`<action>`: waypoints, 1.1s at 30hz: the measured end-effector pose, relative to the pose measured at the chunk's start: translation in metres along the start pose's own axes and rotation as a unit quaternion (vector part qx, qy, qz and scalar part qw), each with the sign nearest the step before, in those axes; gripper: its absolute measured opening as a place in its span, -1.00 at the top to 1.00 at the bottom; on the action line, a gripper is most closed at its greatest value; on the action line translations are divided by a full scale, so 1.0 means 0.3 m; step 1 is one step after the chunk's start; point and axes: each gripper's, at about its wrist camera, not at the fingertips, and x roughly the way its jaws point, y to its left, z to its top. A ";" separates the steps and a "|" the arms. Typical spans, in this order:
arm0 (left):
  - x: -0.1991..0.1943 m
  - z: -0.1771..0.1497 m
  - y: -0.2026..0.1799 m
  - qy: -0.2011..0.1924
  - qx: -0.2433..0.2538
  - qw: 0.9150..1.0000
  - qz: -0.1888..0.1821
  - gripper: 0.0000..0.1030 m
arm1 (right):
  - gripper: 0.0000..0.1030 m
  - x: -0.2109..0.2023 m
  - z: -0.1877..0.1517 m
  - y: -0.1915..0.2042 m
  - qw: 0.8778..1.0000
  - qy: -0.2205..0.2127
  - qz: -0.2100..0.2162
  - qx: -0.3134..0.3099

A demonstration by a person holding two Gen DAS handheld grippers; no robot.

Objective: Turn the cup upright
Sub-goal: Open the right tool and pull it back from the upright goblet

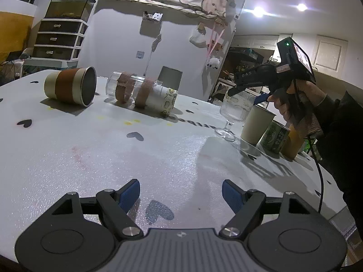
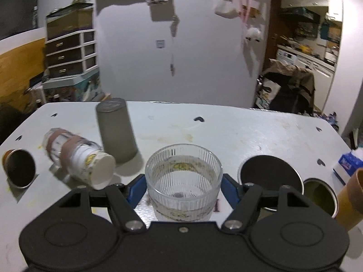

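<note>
A clear ribbed stemmed glass (image 2: 183,179) stands upright on the white table, its bowl between the blue pads of my right gripper (image 2: 183,187). The pads sit at the bowl's sides with little or no gap; I cannot tell if they touch. In the left wrist view the glass (image 1: 234,113) stands at the right with the right gripper (image 1: 254,83) above it. My left gripper (image 1: 180,192) is open and empty low over the table. A brown-banded cup (image 1: 71,86) and a clear taped cup (image 1: 141,93) lie on their sides. A grey tumbler (image 2: 116,130) stands upside down.
Upright cups stand to the right of the glass: a cream cup (image 1: 257,124), a green patterned cup (image 1: 274,139) and an orange cup (image 1: 292,144). A blue and white box (image 2: 349,162) lies at the right table edge. The table (image 1: 158,158) has heart marks.
</note>
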 end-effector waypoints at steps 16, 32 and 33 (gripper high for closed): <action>0.004 0.039 -0.033 -0.007 0.014 1.000 0.005 -0.55 | -0.81 -0.204 -0.091 -0.057 0.996 -0.071 0.044 0.008; 0.004 0.116 -0.168 -0.035 0.067 0.997 0.009 -0.57 | -0.86 -0.569 -0.492 -0.083 0.978 -0.198 0.064 0.017; 0.005 0.114 -0.174 -0.036 0.069 0.997 0.009 -0.58 | -0.86 -0.581 -0.516 -0.087 0.978 -0.200 0.062 0.018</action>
